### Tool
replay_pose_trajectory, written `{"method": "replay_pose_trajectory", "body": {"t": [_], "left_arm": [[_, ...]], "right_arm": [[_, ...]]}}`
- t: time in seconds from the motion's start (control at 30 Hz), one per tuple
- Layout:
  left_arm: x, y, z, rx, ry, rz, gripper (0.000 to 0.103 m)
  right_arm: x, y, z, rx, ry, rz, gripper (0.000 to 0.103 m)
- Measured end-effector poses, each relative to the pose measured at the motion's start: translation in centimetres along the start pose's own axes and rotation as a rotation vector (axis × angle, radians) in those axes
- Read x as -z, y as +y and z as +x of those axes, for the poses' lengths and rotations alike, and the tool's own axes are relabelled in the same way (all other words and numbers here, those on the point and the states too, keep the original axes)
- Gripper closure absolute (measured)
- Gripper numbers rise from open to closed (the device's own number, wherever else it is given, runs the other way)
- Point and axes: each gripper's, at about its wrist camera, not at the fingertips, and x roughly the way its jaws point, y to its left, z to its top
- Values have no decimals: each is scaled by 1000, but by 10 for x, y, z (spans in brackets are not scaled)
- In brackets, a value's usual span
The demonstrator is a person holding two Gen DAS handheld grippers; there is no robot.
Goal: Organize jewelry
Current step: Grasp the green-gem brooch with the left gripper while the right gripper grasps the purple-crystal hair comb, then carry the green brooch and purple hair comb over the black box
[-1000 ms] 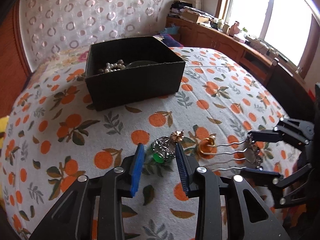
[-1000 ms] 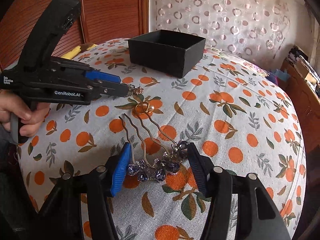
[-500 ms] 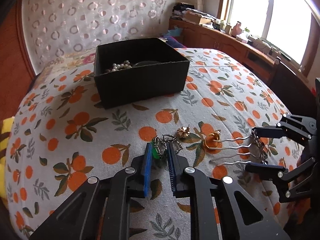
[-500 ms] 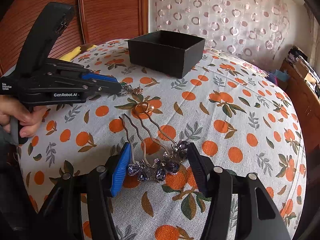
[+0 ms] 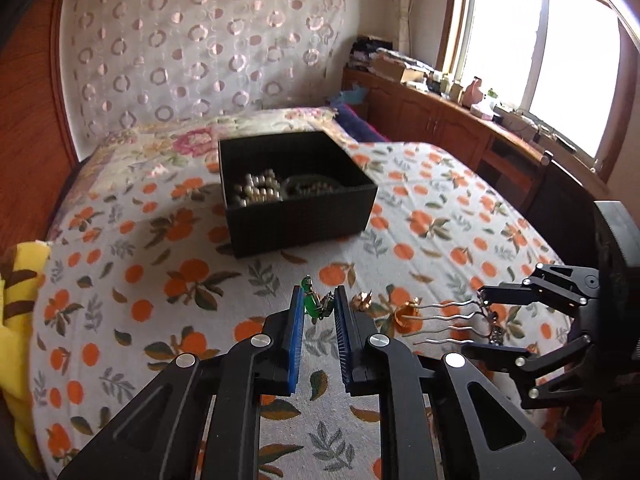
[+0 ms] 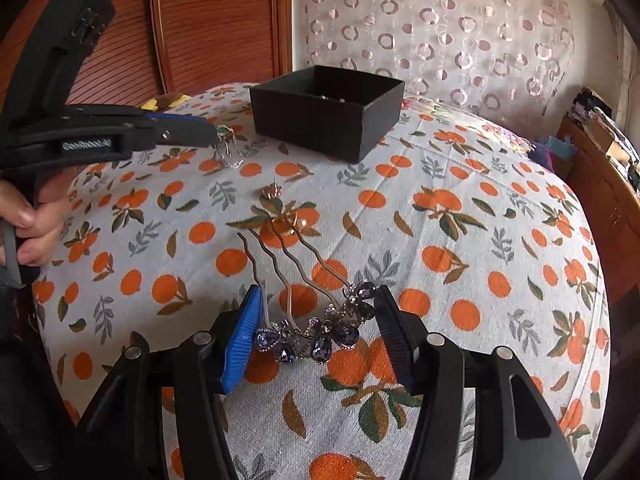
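My left gripper (image 5: 318, 302) is shut on a green-stoned piece with a silver chain (image 5: 313, 304) and holds it off the orange-print bedspread (image 5: 160, 280). In the right wrist view the left gripper (image 6: 214, 136) hovers at the left with the chain (image 6: 230, 156) dangling from its tips. My right gripper (image 6: 316, 308) sits low on the bedspread, its pads against both ends of a purple-gemmed hair comb (image 6: 316, 332) that rests on the cloth. A black box (image 5: 300, 196) holding pearls stands beyond. A gold flower earring (image 5: 362, 300) and a gold pearl ring (image 5: 408, 312) lie between the grippers.
A yellow blanket (image 5: 16, 312) lies at the bed's left edge. A wooden cabinet (image 5: 440, 120) with clutter runs under the window on the right. A wooden headboard (image 6: 200, 20) stands behind the bed. A person's hand (image 6: 28, 216) grips the left tool.
The left gripper's jaws closed on the green-stoned piece and lifted it up off the bedspread. The right gripper and the hair comb stayed where they were.
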Motion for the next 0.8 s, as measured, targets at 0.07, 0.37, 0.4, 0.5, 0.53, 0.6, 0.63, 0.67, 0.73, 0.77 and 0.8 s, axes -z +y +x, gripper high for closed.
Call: {"method": "replay_pose_trajectory", "body": {"t": [0.07, 0.37, 0.4, 0.5, 0.53, 0.6, 0.63, 0.67, 0.73, 0.77, 0.8], "left_arm": [[-4, -1, -5, -3, -13, 5, 89], [-20, 2, -15, -27, -50, 19, 89], [-21, 3, -16, -30, -52, 20, 89], [-27, 6, -17, -40, -64, 21, 89], [-29, 7, -18, -44, -69, 22, 89], [-33, 8, -19, -52, -76, 23, 89], [-34, 9, -20, -54, -79, 24, 89], [-36, 10, -21, -58, -83, 24, 89], [-38, 12, -22, -62, -90, 24, 89], [-39, 13, -23, -65, -94, 24, 89], [-41, 14, -25, -66, -99, 23, 89]], "right_arm": [[-3, 0, -4, 5, -10, -6, 43], [-22, -5, -23, 32, -57, -33, 43], [-26, -6, -24, 36, -65, -35, 43], [-37, -8, -27, 45, -81, -41, 43], [-40, -8, -27, 47, -85, -44, 43], [-48, -8, -27, 51, -95, -53, 43], [-52, -8, -27, 54, -98, -55, 43], [-55, -8, -26, 56, -99, -57, 43], [-63, -8, -24, 59, -106, -63, 43], [-66, -8, -24, 62, -108, -66, 43], [-71, -8, -24, 64, -113, -70, 43]]}}
